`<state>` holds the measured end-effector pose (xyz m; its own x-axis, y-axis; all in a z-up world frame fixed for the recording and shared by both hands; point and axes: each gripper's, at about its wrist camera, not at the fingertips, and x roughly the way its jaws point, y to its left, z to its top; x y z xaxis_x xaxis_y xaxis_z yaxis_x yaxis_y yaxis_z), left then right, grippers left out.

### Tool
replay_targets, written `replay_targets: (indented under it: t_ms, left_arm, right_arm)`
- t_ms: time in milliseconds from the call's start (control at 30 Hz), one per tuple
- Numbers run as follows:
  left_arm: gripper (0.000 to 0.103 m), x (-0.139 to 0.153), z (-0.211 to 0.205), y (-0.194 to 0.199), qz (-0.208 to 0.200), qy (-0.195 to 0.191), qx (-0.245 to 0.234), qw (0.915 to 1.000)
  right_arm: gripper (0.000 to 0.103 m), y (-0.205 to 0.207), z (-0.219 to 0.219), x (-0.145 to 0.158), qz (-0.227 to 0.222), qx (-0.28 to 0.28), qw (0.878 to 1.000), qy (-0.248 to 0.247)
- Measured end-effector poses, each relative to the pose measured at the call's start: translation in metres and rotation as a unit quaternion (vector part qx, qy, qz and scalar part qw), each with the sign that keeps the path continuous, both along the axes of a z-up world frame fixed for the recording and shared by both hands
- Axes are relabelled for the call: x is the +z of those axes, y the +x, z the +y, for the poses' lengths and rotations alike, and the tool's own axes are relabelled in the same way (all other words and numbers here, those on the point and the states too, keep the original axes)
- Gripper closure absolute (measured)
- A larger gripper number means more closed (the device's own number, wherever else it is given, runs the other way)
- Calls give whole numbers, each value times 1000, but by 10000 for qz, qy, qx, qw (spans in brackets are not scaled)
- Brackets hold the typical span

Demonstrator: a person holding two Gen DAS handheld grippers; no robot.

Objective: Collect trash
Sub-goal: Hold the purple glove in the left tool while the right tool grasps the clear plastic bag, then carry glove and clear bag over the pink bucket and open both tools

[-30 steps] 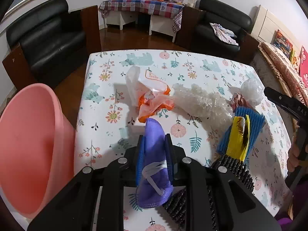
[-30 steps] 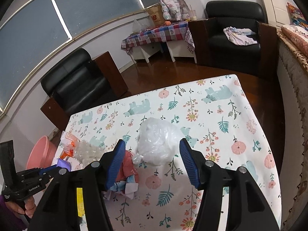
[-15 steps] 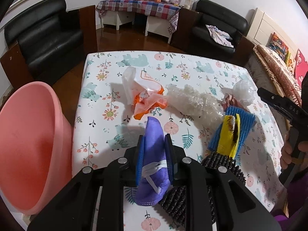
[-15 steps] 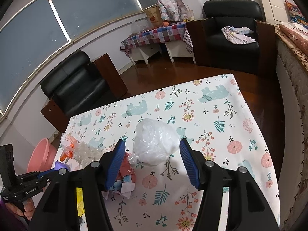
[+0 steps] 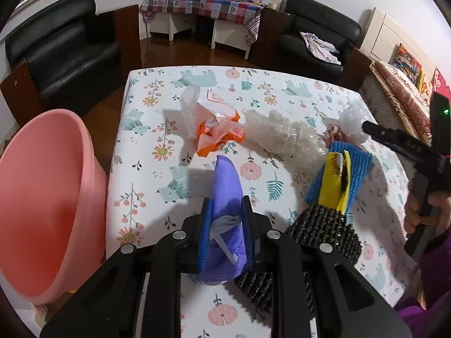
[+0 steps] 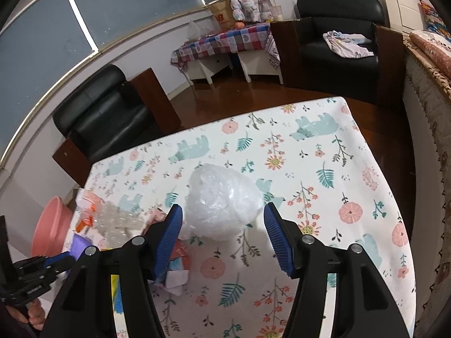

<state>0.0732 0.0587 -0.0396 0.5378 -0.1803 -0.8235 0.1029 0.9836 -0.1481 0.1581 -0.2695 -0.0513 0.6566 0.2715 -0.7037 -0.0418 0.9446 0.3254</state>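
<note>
At the far left stands a pink basin (image 5: 42, 205), beside the edge of the table (image 5: 157, 129) with the flowered cloth. Next to it, the left gripper (image 5: 225, 225) is clenched on a purple face mask (image 5: 225, 186); the mask stands between the two blue pads and its tip points away, above the cloth. Beyond the mask lies an orange and white plastic bag (image 5: 214, 129), crumpled on the table. To the right of this bag lies a piece of clear bubble wrap (image 5: 282, 138), and it touches the bag. Further right there is a blue scrubbing cloth (image 5: 358, 166) with a yellow object (image 5: 334, 180) on top of it, and a black mesh pad (image 5: 324, 228) lies just below them, near the left gripper. At the right side, the right gripper (image 6: 222, 233) has its fingers spread wide, one at each side of a white crumpled plastic bag (image 6: 222, 200) which rests on the table. I cannot tell if the pads touch it. Some colored wrappers (image 6: 177, 267) lie under the left finger of this gripper.
</note>
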Motion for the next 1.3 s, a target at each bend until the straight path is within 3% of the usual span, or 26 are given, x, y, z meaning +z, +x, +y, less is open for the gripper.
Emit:
replay_targets:
  t_ms: [200,267,400,500,533,633,967,1300]
  left_arm:
    - [82,-1,0,-4,38,12,38,10000]
    - [82,-1,-1,-5,61,10,33,10000]
    - [82,-1,-3,-6,21,29,70,10000]
    - [83,-2,-4,-8,-41,38,96,9999]
    - [88,-1,-4,-10,-67,2,87,9999]
    - [94,7,-5,-15,-251,-78,87,9996]
    - [96,36,2,-31,-780,-262,137,9965]
    - [96,63,36,-54,-1321,-222,564,9894]
  right_arm:
    - [44,4,3,-5,34,19,10000,-8]
    - [50,6,5,-6,25,13,10000,31]
    - [74,9,7,-10,30,-12,10000,80]
    - [85,7,7,-10,11,-37,10000,87]
    - [88,4,8,-9,-16,-35,10000,74]
    - [91,-6,6,-2,-118,-27,9999,36]
    - [93,-42,13,43,-648,69,9978,-91]
    - [93,-57,76,81,-982,850,9915,-74]
